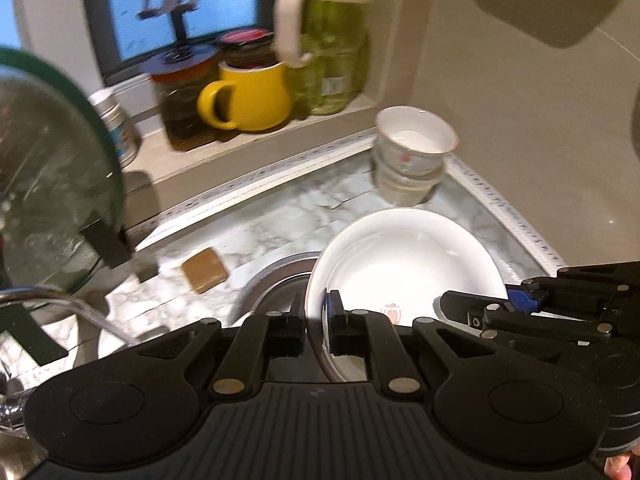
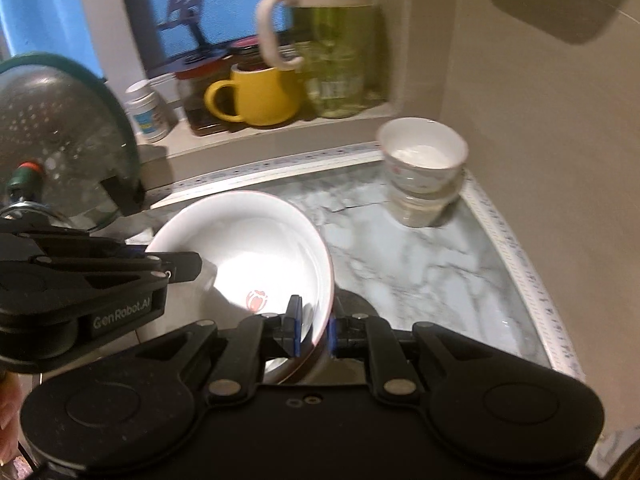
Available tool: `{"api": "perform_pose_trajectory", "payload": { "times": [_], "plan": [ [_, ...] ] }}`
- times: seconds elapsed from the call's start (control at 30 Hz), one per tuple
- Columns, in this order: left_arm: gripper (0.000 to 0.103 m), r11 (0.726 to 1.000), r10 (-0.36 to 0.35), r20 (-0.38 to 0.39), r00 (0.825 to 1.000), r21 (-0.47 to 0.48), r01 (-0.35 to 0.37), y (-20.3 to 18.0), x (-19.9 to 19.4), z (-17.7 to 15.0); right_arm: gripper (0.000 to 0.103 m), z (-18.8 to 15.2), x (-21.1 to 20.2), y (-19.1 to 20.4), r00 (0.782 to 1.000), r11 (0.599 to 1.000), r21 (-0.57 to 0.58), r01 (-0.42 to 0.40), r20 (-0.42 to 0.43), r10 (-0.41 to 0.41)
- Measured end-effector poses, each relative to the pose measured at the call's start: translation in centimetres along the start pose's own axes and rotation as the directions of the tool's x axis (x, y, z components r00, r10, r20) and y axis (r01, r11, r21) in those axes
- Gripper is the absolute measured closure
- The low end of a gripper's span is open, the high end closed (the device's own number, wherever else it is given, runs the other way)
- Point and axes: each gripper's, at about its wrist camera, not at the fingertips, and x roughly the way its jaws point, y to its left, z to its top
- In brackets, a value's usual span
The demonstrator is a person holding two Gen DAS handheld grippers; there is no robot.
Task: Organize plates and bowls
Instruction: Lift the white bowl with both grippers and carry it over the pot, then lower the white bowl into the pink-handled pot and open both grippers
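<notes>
A wide white bowl [image 1: 404, 264] with a small red mark inside is held above the sink, gripped by both grippers. My left gripper [image 1: 316, 320] is shut on its left rim. My right gripper [image 2: 314, 328] is shut on its right rim; the bowl also shows in the right wrist view [image 2: 248, 248]. The right gripper's fingers [image 1: 472, 308] show at the bowl's right edge in the left wrist view. A stack of small white bowls [image 1: 412, 152] stands in the counter's back right corner, also in the right wrist view [image 2: 424, 168].
A marble counter [image 2: 420, 256] runs to the wall. The sink's metal rim [image 1: 276, 276] lies under the bowl. A brown sponge [image 1: 204, 272] lies on the counter. A yellow mug [image 1: 248, 96], jars and a green bottle [image 1: 332, 52] stand on the ledge. A metal colander [image 2: 60, 132] stands at left.
</notes>
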Motion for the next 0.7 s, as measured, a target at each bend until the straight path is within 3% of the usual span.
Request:
{"api": "perform_pose_trajectory", "payload": {
  "times": [0.3,0.7],
  "plan": [
    [0.093,0.999,0.011,-0.087,0.996,-0.035,-0.014,3.7,3.3,-0.7,0.090,0.6,4.0,2.7,0.997,0.999,-0.030,-0.026,-0.080,0.023],
    [0.092,1.000,0.004,-0.164,0.986,0.008,-0.002,5.0,7.3,-1.0,0.090,0.5,8.1,3.8,0.983,0.999,-0.054,-0.006,-0.185,-0.004]
  ]
}}
